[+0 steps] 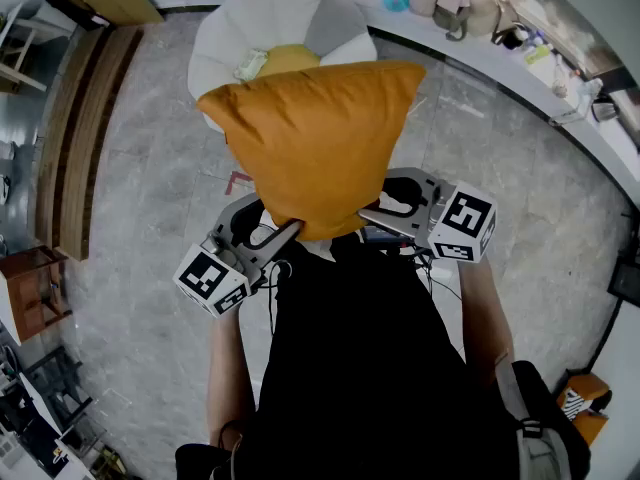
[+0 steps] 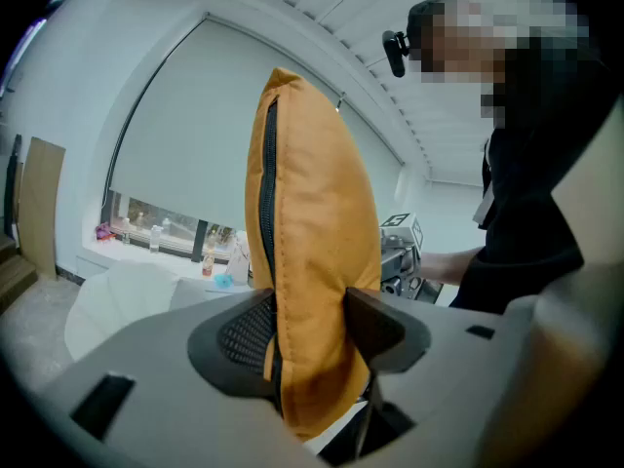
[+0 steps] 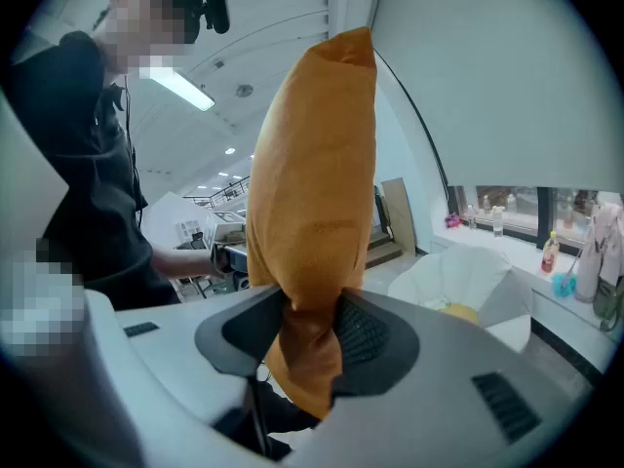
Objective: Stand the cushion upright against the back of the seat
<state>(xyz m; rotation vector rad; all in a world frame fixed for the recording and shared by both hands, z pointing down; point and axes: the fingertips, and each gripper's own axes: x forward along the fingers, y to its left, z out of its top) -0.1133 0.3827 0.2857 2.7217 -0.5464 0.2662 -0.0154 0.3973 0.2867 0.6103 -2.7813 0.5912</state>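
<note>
An orange cushion [image 1: 315, 138] hangs in the air in front of me, held up by its two near corners. My left gripper [image 1: 272, 234] is shut on the left corner and my right gripper [image 1: 378, 211] is shut on the right corner. In the left gripper view the cushion [image 2: 312, 252] stands edge-on with its zipper showing, pinched by the left gripper [image 2: 307, 325]. In the right gripper view the fabric [image 3: 312, 193] bunches between the pads of the right gripper [image 3: 310, 331]. Beyond the cushion stands a white petal-shaped seat [image 1: 250, 23], partly hidden by it.
A yellow cushion [image 1: 288, 60] lies in the white seat [image 3: 468, 281]. A white counter [image 1: 500, 63] with bottles and bags curves along the far right. Wooden steps [image 1: 85, 118] and a small wooden stool [image 1: 35, 288] stand at the left. An orange bag [image 1: 580, 403] sits on the floor at lower right.
</note>
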